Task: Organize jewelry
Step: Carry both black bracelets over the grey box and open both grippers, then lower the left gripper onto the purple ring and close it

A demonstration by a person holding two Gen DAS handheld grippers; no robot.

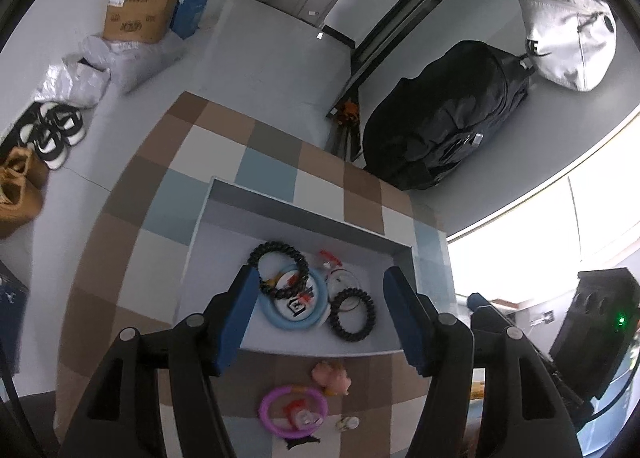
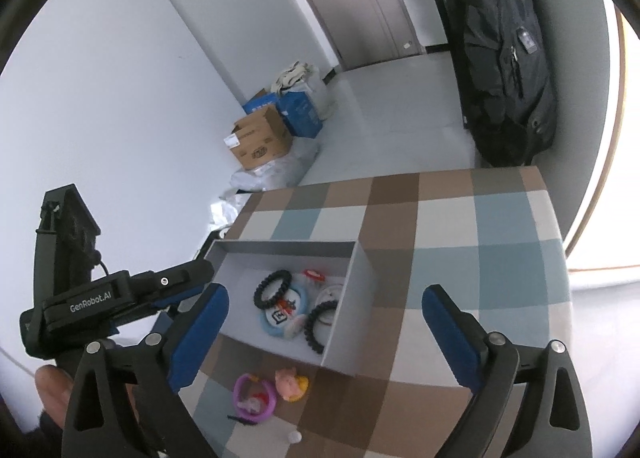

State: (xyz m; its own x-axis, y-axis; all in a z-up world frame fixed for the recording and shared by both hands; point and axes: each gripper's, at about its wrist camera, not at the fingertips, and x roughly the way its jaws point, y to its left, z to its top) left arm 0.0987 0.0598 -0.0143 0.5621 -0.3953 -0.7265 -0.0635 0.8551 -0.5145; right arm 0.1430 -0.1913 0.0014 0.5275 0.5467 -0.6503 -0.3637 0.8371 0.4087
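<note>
A shallow grey box [image 1: 304, 214] [image 2: 360, 270] rests on the checked tablecloth. Inside lie a black bead bracelet [image 1: 279, 270] [image 2: 273, 287], a light blue ring [image 1: 290, 304] [image 2: 280, 318], a black coil hair tie [image 1: 354, 314] [image 2: 318, 324] and small red-and-white pieces [image 1: 332, 262]. In front of the box sit a purple ring [image 1: 292, 410] [image 2: 255, 395] and a pink and yellow toy [image 1: 332, 376] [image 2: 292, 378]. My left gripper [image 1: 324, 314] hovers open over the box with nothing between its blue pads. My right gripper [image 2: 324, 334] stands wide open and holds nothing.
The left gripper's body [image 2: 112, 298] and a hand [image 2: 52, 386] show at the left of the right wrist view. A black backpack [image 1: 444, 118] leans beyond the table. Cardboard boxes [image 2: 260, 142], bags and shoes [image 1: 56, 130] line the floor by the wall.
</note>
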